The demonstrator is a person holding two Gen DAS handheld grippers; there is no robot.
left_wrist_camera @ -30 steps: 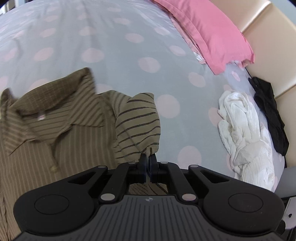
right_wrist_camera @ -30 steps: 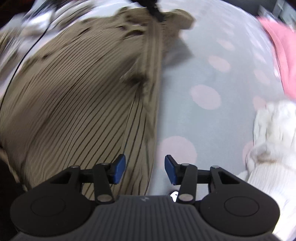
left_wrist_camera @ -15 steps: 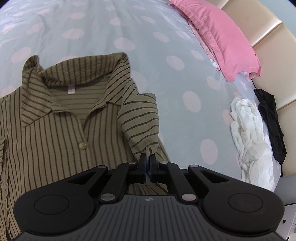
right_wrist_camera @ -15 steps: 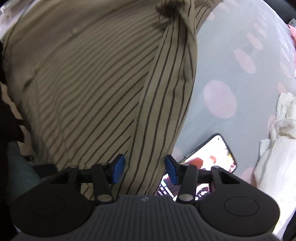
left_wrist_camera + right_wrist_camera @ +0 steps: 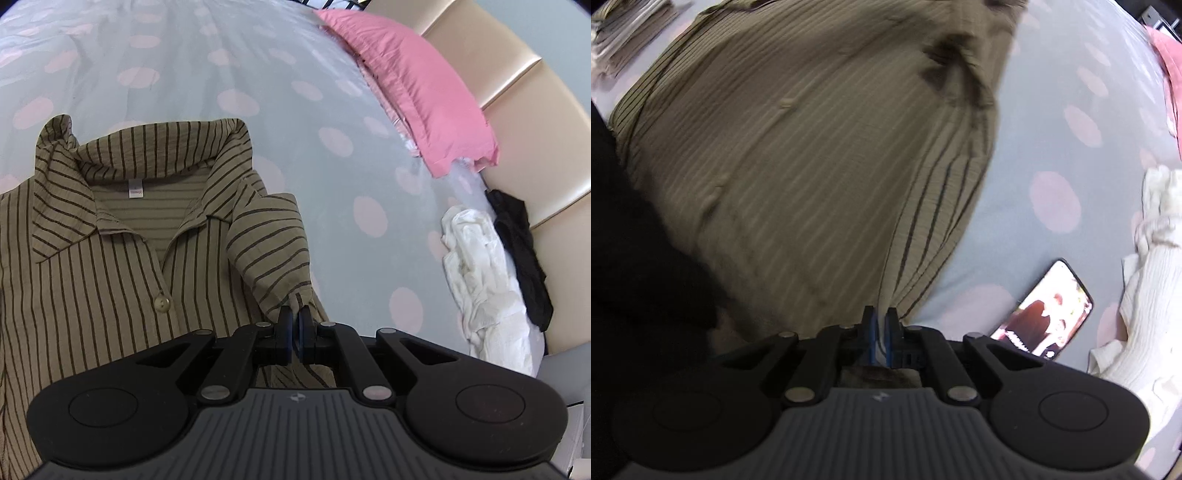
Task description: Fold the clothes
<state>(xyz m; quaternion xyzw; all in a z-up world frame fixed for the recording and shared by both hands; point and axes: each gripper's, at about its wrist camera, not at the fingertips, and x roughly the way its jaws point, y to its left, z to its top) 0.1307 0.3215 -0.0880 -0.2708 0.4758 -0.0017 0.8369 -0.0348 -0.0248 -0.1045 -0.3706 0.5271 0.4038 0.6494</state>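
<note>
An olive shirt with dark stripes [image 5: 110, 266] lies front up on the dotted bedsheet [image 5: 258, 74], collar toward the far side. My left gripper [image 5: 294, 325] is shut on the shirt's short sleeve [image 5: 269, 236], which is folded in over the chest. In the right wrist view the same striped shirt [image 5: 812, 166] fills the middle, blurred. My right gripper [image 5: 881, 334] points down and is shut on a pinch of the shirt's side edge near the hem.
A pink pillow [image 5: 413, 88] lies at the padded beige headboard [image 5: 517, 122]. A crumpled white garment [image 5: 480, 280] and a black one [image 5: 521, 251] sit at the right. A lit phone [image 5: 1045, 314] lies on the sheet beside another white garment [image 5: 1145, 314]. Folded clothes [image 5: 624, 33] sit at far left.
The right gripper's jaws closed from wide open onto the shirt's edge after sliding along it. The left gripper carried the sleeve inward over the shirt front, then held still.
</note>
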